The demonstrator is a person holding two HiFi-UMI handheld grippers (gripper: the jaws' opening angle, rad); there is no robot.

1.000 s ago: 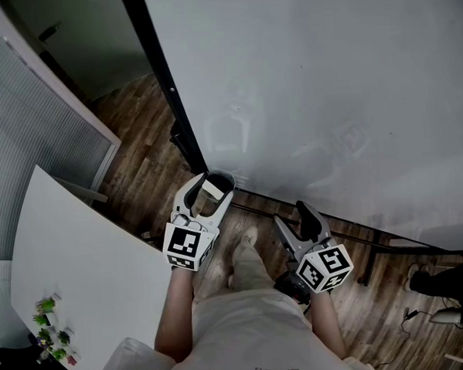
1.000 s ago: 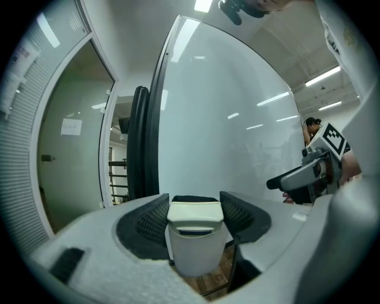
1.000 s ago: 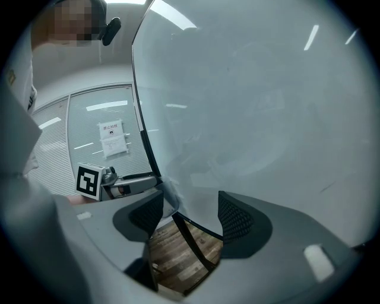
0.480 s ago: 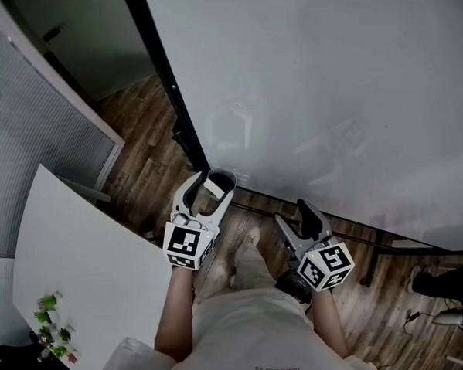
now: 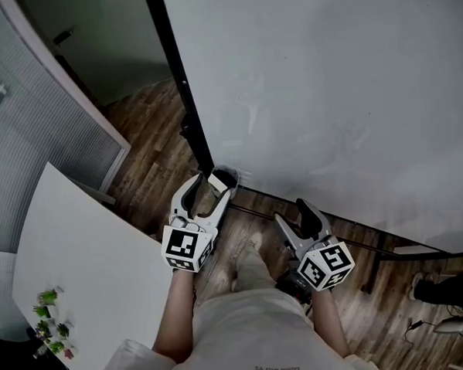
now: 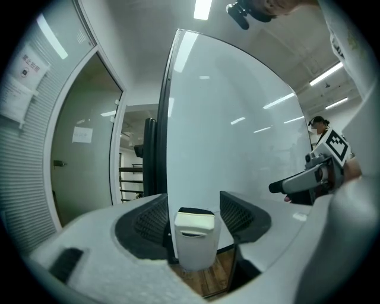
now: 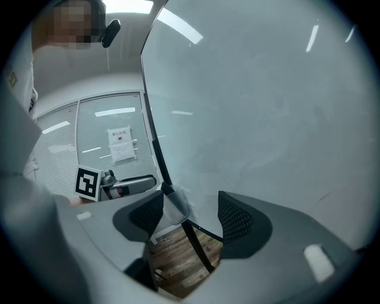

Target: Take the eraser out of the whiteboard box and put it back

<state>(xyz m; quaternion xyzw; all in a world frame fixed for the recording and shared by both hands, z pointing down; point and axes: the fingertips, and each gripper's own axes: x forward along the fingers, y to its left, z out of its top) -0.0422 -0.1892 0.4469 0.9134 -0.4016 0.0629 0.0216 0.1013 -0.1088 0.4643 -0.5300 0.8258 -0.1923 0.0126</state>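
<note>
My left gripper (image 5: 217, 184) is closing its jaws around the eraser (image 6: 194, 221) atop the whiteboard box (image 6: 195, 252), ready to lift. My right gripper (image 5: 291, 213) hangs spread and empty, lower right.

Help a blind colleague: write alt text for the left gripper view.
A white eraser sticks up from a pale box between the left gripper's closing jaws, which do not quite touch it. Behind stands a whiteboard; the right gripper shows at right.
</note>
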